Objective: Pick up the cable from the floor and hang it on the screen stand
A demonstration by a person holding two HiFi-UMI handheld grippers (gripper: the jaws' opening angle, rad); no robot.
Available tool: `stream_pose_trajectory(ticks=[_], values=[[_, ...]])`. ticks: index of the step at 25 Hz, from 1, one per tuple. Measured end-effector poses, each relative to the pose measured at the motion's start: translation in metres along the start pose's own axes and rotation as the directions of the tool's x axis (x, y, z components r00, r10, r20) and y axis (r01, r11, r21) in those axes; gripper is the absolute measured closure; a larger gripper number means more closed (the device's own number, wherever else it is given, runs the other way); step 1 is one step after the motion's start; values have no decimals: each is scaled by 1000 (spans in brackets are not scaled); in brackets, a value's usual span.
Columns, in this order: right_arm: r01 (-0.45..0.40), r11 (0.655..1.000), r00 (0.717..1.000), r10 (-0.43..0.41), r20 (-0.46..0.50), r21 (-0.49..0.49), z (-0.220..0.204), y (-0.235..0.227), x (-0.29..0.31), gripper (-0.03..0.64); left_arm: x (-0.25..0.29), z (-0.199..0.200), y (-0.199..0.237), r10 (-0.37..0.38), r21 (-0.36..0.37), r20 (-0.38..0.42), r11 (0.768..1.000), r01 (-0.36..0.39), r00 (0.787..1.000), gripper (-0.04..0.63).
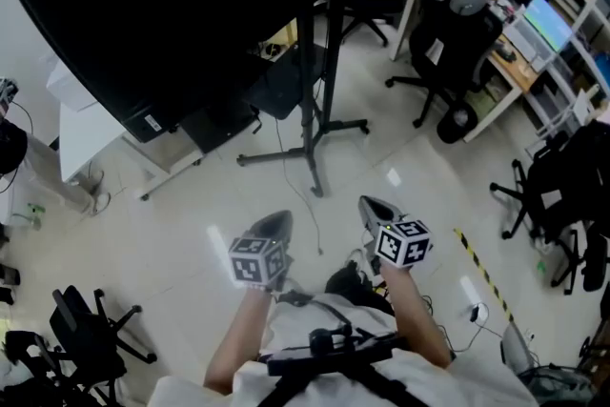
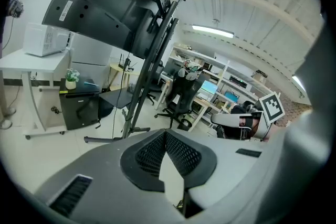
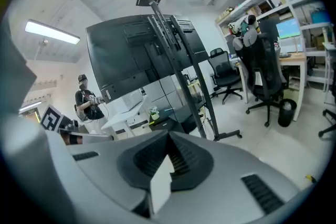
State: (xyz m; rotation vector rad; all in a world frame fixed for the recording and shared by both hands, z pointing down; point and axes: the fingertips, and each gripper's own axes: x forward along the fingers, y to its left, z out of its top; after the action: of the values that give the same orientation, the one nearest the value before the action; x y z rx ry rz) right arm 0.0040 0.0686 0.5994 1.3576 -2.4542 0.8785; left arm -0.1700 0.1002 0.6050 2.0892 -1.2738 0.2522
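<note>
A large black flat screen (image 1: pixel 143 5) on its black tubular stand (image 1: pixel 310 124) rises ahead of both grippers. Black office chairs (image 1: pixel 456 38) and a wooden-topped counter (image 1: pixel 513 76) crowd the floor's right side. A round black bin (image 1: pixel 457 122) sits beside them, its contents hidden. The thin dark cable (image 1: pixel 307 210) trails across the pale tiled floor (image 1: pixel 191 234) from the stand's foot toward the grippers. The left gripper (image 1: pixel 281 219) and right gripper (image 1: pixel 369 205) are both closed with nothing between their jaws.
</note>
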Motion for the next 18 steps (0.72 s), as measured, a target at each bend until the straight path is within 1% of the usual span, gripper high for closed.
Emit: stream_pose_trajectory(ticks=[6,13,15,18], values=[[-40,999,999,40,13,12,8,-9,3,614,8,3,-3,20,-6,10,1000,-20,1000,594],[-123,992,992,123,0,27,19,-15,5,612,22,7,-15,39,-11,13,999,-39,999,594],[-125,992,992,125,-6,33,20,-23,7,612,28,9,-18,48,-13,13,999,-47,999,594],[-126,991,992,126,12,45,29,-39,10,613,38,10,-20,67,-18,13,998,-67,998,594]])
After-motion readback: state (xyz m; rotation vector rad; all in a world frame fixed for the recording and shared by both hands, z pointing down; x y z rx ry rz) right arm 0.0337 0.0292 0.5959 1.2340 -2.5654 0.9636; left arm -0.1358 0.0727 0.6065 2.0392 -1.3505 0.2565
